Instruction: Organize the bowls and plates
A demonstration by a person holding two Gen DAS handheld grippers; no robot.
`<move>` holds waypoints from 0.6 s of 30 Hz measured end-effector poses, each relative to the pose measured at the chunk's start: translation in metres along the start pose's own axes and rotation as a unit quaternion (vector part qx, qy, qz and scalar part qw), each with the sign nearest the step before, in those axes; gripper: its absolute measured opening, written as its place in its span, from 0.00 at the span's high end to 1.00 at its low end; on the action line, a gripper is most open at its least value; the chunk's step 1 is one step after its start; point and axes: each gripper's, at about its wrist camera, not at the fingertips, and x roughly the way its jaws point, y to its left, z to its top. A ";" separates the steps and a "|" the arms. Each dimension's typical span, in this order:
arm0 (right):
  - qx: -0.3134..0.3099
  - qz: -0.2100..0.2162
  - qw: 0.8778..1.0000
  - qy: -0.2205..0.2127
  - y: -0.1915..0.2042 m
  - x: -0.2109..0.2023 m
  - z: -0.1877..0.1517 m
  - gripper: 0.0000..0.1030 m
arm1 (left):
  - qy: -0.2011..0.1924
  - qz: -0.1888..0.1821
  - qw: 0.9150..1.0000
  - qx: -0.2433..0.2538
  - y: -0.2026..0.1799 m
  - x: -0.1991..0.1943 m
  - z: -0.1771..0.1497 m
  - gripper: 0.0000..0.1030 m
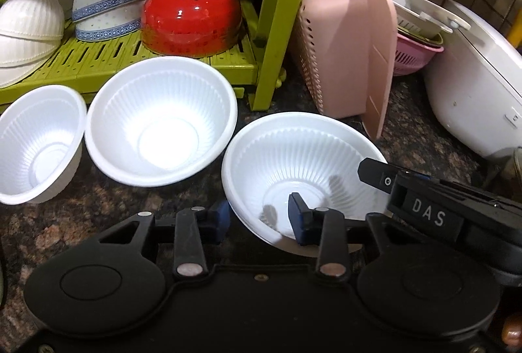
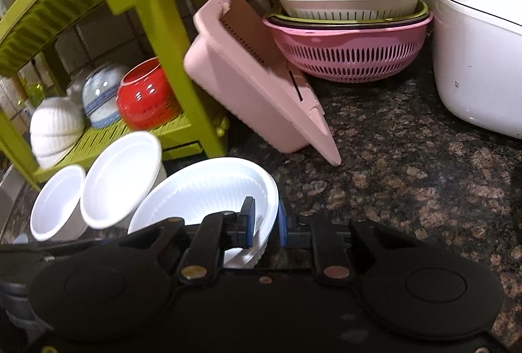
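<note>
Left wrist view: my left gripper [image 1: 261, 219] has its fingers apart, astride the near rim of the nearest white bowl [image 1: 303, 157] on the counter [image 1: 424, 137]. Two more white bowls, [image 1: 161, 121] and [image 1: 39, 140], stand left of it. The green rack [image 1: 163, 56] behind holds an upturned red bowl [image 1: 192, 16].

Right wrist view: my right gripper [image 2: 266, 224] also straddles that bowl's rim, fingers apart. A pink basket [image 2: 254, 82] leans against the rack. The gripper body hides the bowl's near side.

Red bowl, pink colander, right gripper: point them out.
red bowl [image 1: 192, 16], left wrist view, upturned side wall
pink colander [image 2: 349, 54], right wrist view, slotted side
right gripper [image 2: 266, 222], right wrist view, midway between fingertips
</note>
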 end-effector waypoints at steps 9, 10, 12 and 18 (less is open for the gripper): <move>-0.038 0.024 0.999 0.029 0.020 -0.020 -0.025 0.84 | 0.010 0.022 0.999 0.020 0.009 -0.030 -0.018 0.55; -0.040 0.028 0.998 0.032 0.021 -0.022 -0.027 0.84 | 0.010 0.023 0.999 0.022 0.011 -0.033 -0.020 0.55; -0.043 0.042 0.998 0.036 0.026 -0.028 -0.031 0.84 | 0.010 0.026 0.999 0.025 0.016 -0.042 -0.025 0.55; -0.056 0.075 0.994 0.053 0.043 -0.042 -0.045 0.84 | 0.012 0.034 0.999 0.035 0.030 -0.059 -0.047 0.55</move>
